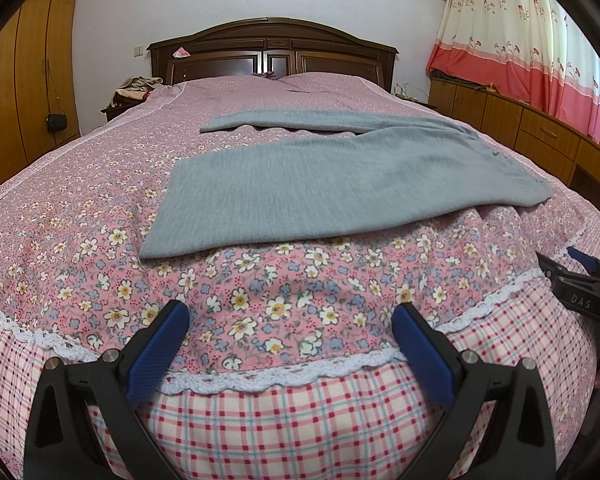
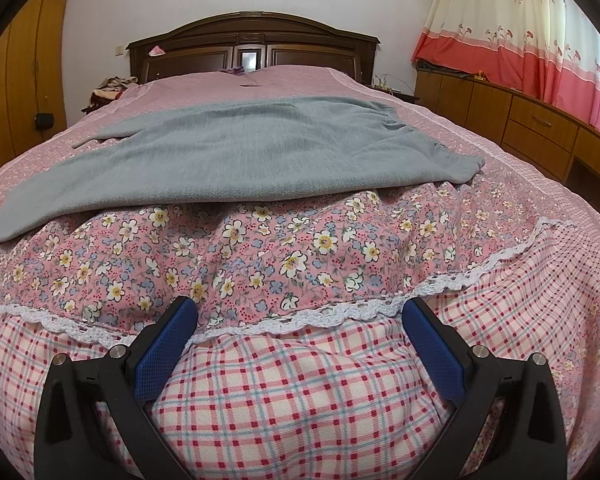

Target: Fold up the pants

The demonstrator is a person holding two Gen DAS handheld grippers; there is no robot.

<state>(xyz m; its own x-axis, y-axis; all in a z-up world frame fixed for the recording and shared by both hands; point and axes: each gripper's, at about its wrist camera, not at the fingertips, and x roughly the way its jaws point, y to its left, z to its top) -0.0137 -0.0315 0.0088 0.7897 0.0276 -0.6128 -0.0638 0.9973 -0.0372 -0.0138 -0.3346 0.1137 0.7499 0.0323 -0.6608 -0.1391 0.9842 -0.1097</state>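
Grey pants (image 1: 320, 184) lie flat across the flowered bedspread, legs spread apart toward the left and the waistband bunched at the right. In the right wrist view the same pants (image 2: 240, 160) span the bed ahead. My left gripper (image 1: 290, 312) hangs open near the foot of the bed, short of the nearer leg's hem, with nothing between its blue pads. My right gripper (image 2: 300, 308) is open too, over the lace trim and short of the pants near the waist end. The right gripper's black body (image 1: 580, 284) shows at the right edge of the left wrist view.
The bed's pink flowered cover (image 1: 80, 208) ends in lace trim and a checked skirt (image 2: 280, 392). A dark wooden headboard (image 1: 272, 48) stands at the far end. A wardrobe (image 1: 28, 80) lines the left wall. Low wooden cabinets (image 2: 520, 120) under red-and-cream curtains run along the right.
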